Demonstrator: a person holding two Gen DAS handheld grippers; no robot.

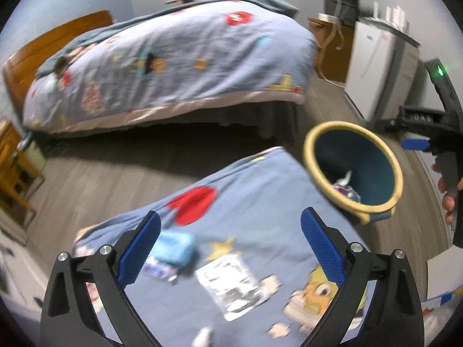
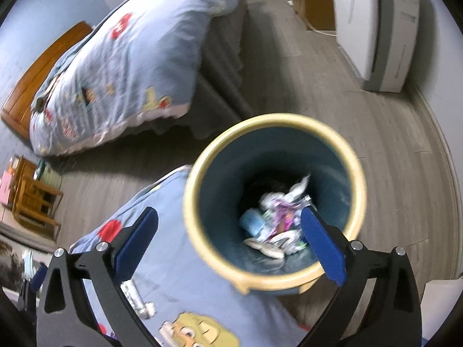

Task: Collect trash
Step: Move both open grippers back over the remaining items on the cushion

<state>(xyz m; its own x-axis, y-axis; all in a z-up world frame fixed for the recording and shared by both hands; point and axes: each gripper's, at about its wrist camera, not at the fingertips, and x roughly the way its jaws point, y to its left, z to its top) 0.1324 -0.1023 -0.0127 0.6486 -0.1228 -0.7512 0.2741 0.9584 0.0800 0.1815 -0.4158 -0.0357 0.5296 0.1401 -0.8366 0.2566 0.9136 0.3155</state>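
Note:
My left gripper [image 1: 231, 217] hangs open over the near bed's blue cartoon quilt [image 1: 260, 202], nothing between its fingers. Under it lie a light blue packet [image 1: 173, 248], a silver wrapper [image 1: 231, 286] and a small purple-white wrapper [image 1: 159, 271]. The teal bin with a yellow rim [image 1: 306, 150] stands on the floor at the bed's right corner. My right gripper [image 2: 228, 217] is open and empty just above the bin's rim [image 2: 188, 202]. Crumpled wrappers and a blue cup-like piece [image 2: 275, 219] lie in the bin's bottom. A hand [image 1: 445, 196] holds the right tool at the left wrist view's right edge.
A second bed [image 1: 173, 57] with the same quilt and a wooden headboard [image 1: 43, 46] stands across a strip of grey plank floor [image 1: 115, 167]. A white mini fridge [image 1: 373, 66] and a brown cabinet [image 1: 332, 52] line the right wall. A wooden nightstand [image 1: 17, 173] is at the left.

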